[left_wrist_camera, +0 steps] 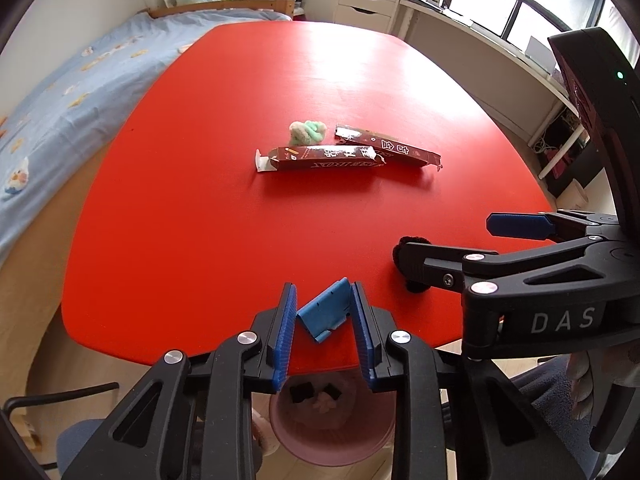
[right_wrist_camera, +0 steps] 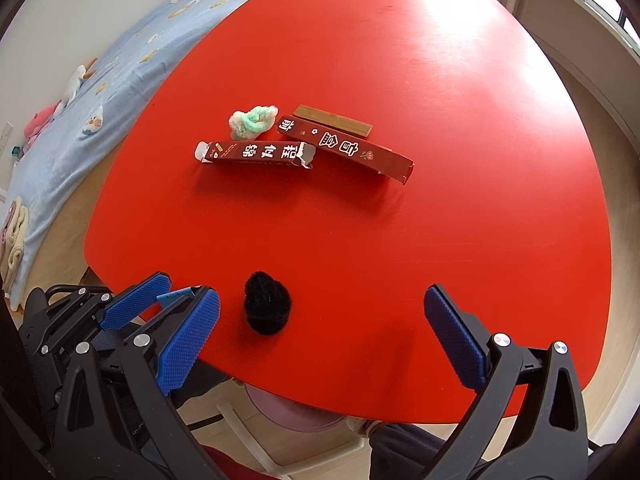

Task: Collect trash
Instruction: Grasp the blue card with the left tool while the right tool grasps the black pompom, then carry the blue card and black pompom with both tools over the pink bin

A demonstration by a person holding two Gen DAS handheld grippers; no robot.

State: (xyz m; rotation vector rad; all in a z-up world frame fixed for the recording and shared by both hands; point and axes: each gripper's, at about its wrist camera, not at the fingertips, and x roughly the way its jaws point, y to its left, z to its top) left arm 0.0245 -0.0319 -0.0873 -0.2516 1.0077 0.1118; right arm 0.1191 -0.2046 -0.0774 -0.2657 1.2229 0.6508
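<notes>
L tool [left_wrist_camera: 324, 334]: sitting at near edge of the red surface [left_wrist_camera: 224, 220], pointing steeply down; blue pads are pinching a folded blue paper scrap [left_wrist_camera: 326, 314] from both sides, so it's clamped on that scrap.
R tool [right_wrist_camera: 320, 336]: hanging over near part of surface, fingers standing wide apart, nothing btwn the pads; gripping nothing.
Black fuzzy ball [right_wrist_camera: 267, 304]: lying on surface btwn R tool's two fingers, nearer its left-side pad, touching neither as far as the R wrist view is showing. In L wrist view it's mostly hiding behind the R tool's fingertip.
Blue scrap: creased into a V, standing up btwn L pads, right at surface edge; a corner of it is also showing in R wrist view.
Brown boxes: two long cartons lying mid-surface, well apart from both tools. Left carton [right_wrist_camera: 256, 154] w/ torn end; right carton [right_wrist_camera: 348, 148] angling away, its near end just beside the torn end; can't tell if touching.
Green-white fluffy wad [right_wrist_camera: 252, 120]: sitting just behind left carton, beside the right one.
Tan flat strip [right_wrist_camera: 334, 120]: lying just behind right carton.
Pink bin [left_wrist_camera: 332, 424]: standing on floor under surface edge, below L tool; dark bits and a pale lump are lying inside.
Bed [left_wrist_camera: 52, 112]: blue cover, running along far left side of surface.
</notes>
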